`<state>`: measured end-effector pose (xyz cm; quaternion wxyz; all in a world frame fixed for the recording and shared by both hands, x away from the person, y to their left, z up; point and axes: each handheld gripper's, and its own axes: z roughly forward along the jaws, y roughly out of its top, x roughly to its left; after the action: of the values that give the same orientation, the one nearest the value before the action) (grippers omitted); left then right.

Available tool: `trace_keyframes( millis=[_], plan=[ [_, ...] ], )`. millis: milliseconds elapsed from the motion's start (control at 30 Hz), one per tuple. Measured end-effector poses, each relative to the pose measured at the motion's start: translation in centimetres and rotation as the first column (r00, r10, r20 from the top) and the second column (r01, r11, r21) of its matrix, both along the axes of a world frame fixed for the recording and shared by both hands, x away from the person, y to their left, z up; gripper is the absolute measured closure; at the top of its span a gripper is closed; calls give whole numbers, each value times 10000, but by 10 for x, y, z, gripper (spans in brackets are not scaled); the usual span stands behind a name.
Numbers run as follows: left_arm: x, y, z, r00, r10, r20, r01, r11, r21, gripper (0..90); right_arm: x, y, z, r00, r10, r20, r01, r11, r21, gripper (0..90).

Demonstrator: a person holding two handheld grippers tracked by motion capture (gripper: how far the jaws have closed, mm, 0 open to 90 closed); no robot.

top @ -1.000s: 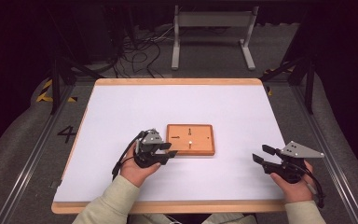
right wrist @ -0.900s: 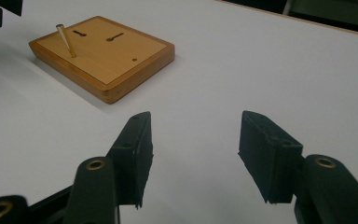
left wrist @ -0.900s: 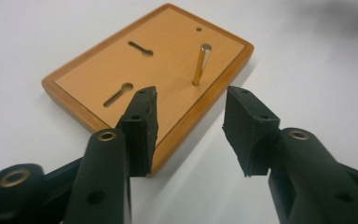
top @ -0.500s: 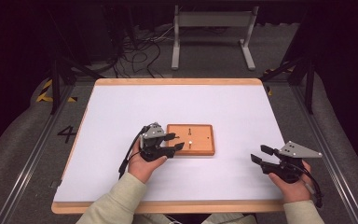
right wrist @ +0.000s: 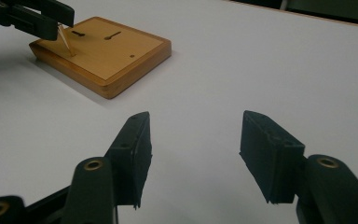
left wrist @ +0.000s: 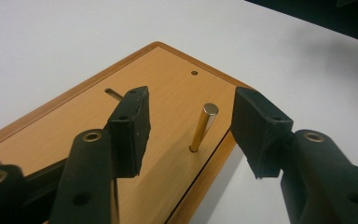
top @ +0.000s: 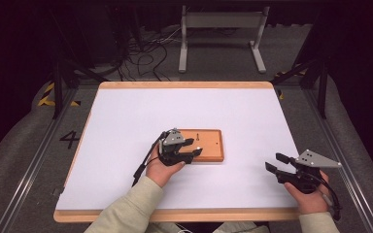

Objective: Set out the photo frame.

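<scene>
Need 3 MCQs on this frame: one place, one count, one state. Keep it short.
1. Where does the pin stand?
A. upright in the board, near an edge
B. flat on the table
C. in the right tongs

2. How many boards lie on the table?
A. three
B. two
C. one

3. What state are the left tongs in?
A. shut on the pin
B. open, either side of the pin
C. shut, empty

A: it rises from the board's face.
C: one wooden board in the high view.
B: gaps show between both pads and the pin.
</scene>
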<state>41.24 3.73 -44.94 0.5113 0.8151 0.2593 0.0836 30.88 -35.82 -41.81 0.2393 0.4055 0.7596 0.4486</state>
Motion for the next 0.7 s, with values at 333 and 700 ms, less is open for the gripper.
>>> trace_keyframes(
  millis=[333,700],
  plan=[
    [4,-10,-7,9984,-491,277,477,9976,498,641,-6,-5,-1,9998,-171,-33,171,9999,13,438],
    [2,-13,-7,9920,-942,835,849,9904,1089,833,-7,-6,-1,9999,-156,-60,157,9999,34,439]
  ],
)
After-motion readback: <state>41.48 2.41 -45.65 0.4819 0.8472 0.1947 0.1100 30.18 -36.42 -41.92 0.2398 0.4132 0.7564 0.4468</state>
